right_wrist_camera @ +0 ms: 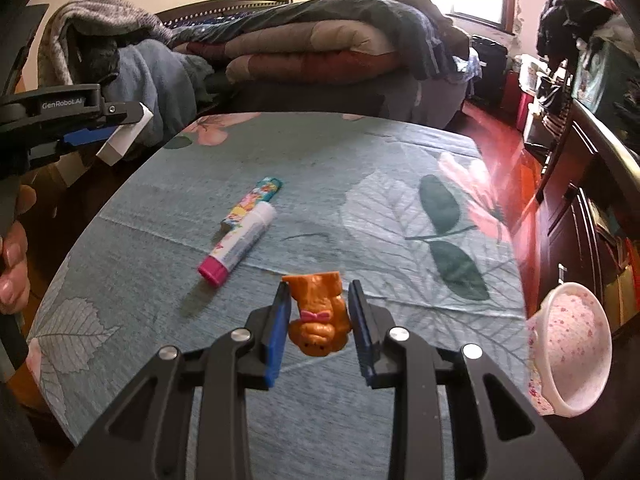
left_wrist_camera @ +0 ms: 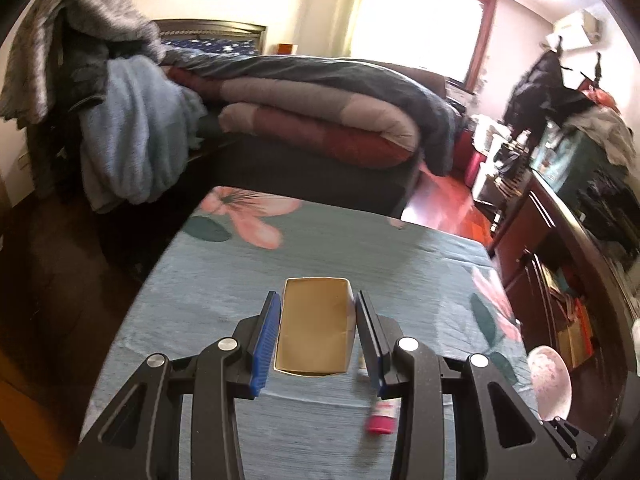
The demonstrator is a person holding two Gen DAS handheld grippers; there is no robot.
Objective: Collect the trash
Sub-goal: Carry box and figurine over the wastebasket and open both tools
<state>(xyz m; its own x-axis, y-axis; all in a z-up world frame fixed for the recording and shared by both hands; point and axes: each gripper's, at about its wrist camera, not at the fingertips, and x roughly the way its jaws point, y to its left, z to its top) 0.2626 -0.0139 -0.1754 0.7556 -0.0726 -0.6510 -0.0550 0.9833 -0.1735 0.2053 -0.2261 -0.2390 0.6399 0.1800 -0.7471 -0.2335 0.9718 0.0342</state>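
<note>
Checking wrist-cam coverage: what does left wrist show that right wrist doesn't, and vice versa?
Left wrist only: the open inside of the small white cardboard box clamped in the left gripper.

Right wrist only: the orange toy figure with a pink bow clamped in the right gripper, and a colourful printed tube.

Both: the teal floral tablecloth, the pink-capped white glue stick, the pink speckled bowl at the right edge.

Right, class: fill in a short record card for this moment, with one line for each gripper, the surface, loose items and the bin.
left gripper: shut on small open white cardboard box
right gripper: shut on orange toy figure with pink bow
surface: table under teal floral cloth
loose items: white glue stick with pink cap; colourful lighter, side by side
bin: pink speckled basket, at table's right edge
</note>
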